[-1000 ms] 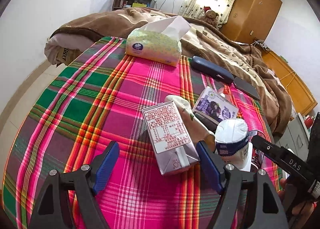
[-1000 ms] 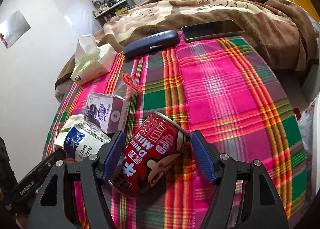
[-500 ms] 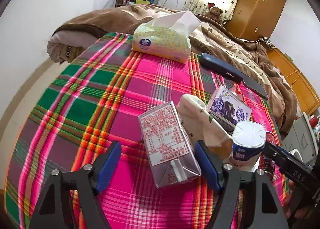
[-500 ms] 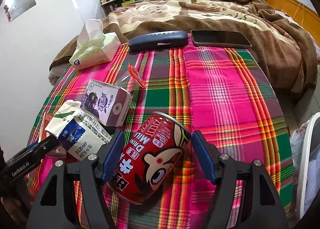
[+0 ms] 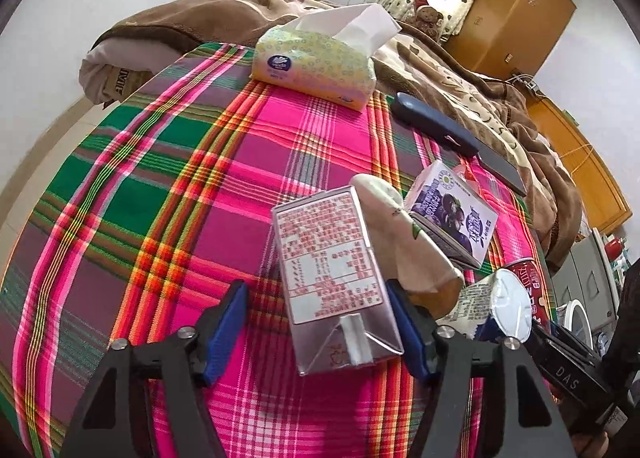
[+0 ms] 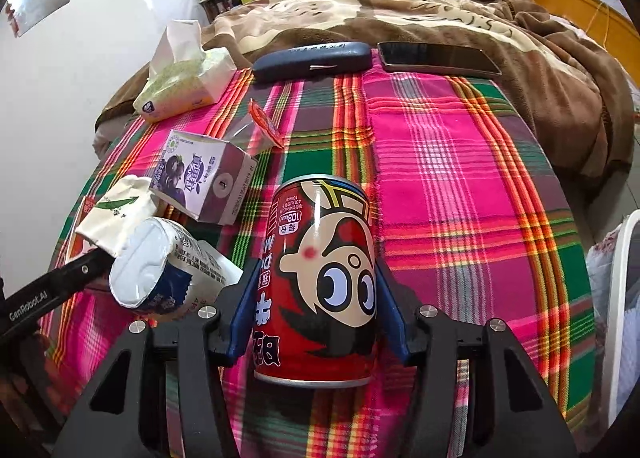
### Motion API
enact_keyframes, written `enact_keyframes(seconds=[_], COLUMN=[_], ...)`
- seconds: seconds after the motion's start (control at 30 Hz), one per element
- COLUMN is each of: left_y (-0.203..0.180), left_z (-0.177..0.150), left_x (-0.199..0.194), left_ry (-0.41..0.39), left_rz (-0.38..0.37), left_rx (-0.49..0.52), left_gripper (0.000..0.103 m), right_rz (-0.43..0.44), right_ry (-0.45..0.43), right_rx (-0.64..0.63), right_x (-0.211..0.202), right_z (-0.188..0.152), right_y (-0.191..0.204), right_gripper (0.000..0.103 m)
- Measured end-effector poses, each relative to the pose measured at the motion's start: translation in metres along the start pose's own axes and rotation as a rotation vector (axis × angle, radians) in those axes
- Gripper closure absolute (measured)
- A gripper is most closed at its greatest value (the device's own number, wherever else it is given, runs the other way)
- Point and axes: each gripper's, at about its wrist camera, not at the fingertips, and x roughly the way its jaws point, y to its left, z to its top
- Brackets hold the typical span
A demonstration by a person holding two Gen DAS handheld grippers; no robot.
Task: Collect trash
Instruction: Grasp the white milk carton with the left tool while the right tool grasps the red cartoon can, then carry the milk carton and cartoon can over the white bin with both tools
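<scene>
My right gripper [image 6: 318, 310] is shut on a red milk drink can [image 6: 320, 282], both pads pressed on its sides. My left gripper [image 5: 318, 332] is open around a silver drink carton [image 5: 332, 278] that lies on the plaid cloth, its right pad touching the carton, its left pad apart. A crushed white and blue cup [image 6: 160, 274], a crumpled white paper wrapper [image 5: 404, 238], a purple milk box [image 6: 204, 178] and a small red sachet [image 6: 264, 124] lie beside them. The can also shows in the left wrist view [image 5: 530, 290].
A tissue pack [image 5: 316, 62], a dark blue glasses case [image 6: 312, 58] and a black phone [image 6: 438, 58] lie at the table's far edge, against a bed with a brown blanket [image 6: 500, 10]. A white bin rim [image 6: 616, 298] stands at the right.
My right gripper has closed on the red can and turned it upright in line with the fingers. My left gripper has moved forward around the silver carton.
</scene>
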Motion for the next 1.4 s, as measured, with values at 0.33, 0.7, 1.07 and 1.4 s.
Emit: enact_keyframes(seconds=[0.33, 0.7, 1.07, 1.4], left_y=[-0.01, -0.007, -0.025, -0.048], left_z=[-0.007, -0.022, -0.037, -0.049], left_x=[-0.006, -0.022, -0.046, -0.067], left_ry=[-0.015, -0.035, -0.073, -0.11], left_rz=[0.017, 0.041, 0.027, 0.023], left_rx=[0.055, 0.056, 0.09, 0.131], left_gripper=[0.067, 0.067, 0.067, 0.067], right_rz=[-0.013, -0.012, -0.009, -0.003], right_ry=[-0.02, -0.034, -0.066, -0.098], right_rx=[0.002, -0.008, 0.006, 0.023], right_x=[-0.007, -0.012, -0.028, -0.046], right_z=[-0.007, -0.013, -0.021, -0.026], right_y=[-0.008, -0.009, -0.02, -0.03], right_gripper=[0.048, 0.048, 0.048, 0.048])
